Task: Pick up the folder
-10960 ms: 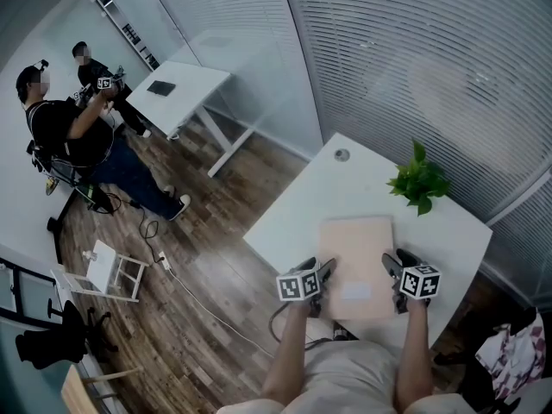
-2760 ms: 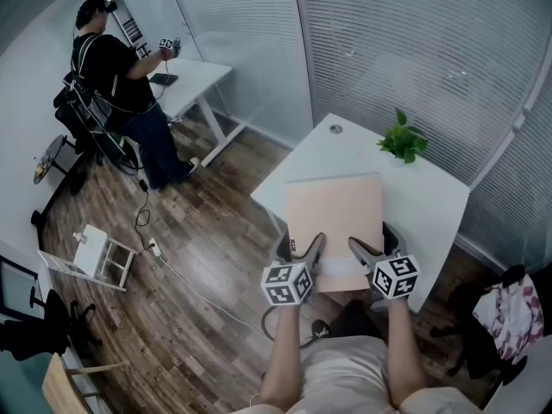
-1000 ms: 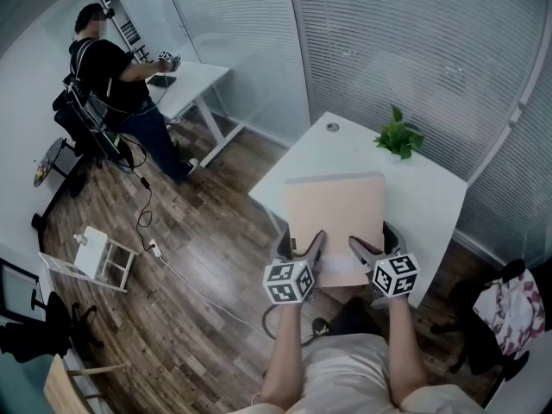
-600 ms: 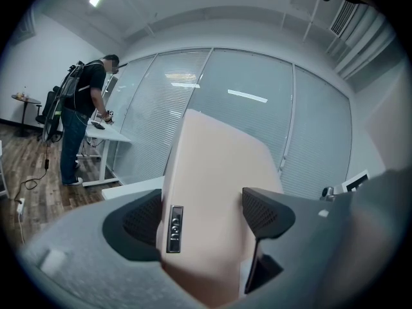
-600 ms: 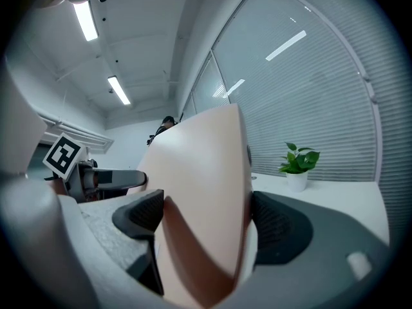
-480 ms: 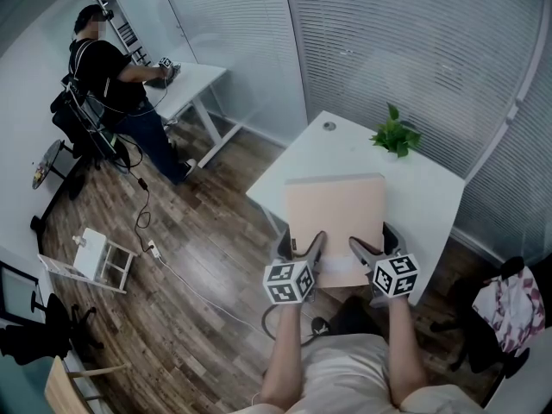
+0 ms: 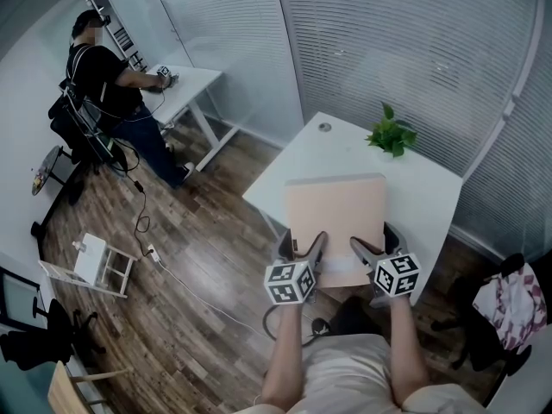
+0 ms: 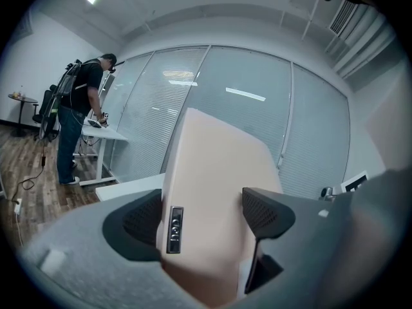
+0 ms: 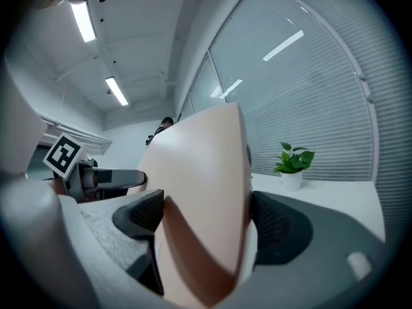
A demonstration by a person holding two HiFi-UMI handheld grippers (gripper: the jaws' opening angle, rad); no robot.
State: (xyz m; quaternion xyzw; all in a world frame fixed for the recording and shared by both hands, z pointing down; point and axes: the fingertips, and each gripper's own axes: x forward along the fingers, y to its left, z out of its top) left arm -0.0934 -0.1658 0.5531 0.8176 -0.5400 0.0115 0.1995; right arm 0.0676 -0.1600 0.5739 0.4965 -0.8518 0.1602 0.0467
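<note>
The folder (image 7: 335,217) is a flat, pale peach folder held up above the white table (image 7: 423,197), its far edge pointing away from me. My left gripper (image 7: 312,250) is shut on its near left corner, and my right gripper (image 7: 358,252) is shut on its near right corner. In the left gripper view the folder (image 8: 215,192) fills the gap between the two dark pads (image 8: 266,212). The right gripper view shows the folder (image 9: 206,198) bowed between its pads (image 9: 278,221), with the left gripper (image 9: 109,177) beyond.
A small potted plant (image 7: 390,133) stands at the table's far right. A person (image 7: 103,80) stands at a second white desk (image 7: 185,83) at the far left. A white stool (image 7: 89,261) and cables lie on the wood floor. Glass walls with blinds close the back.
The folder, which lay flat on the table 11 s ago, is lifted and held at both near corners. Over the last second the grippers hold still; the view drifts slightly.
</note>
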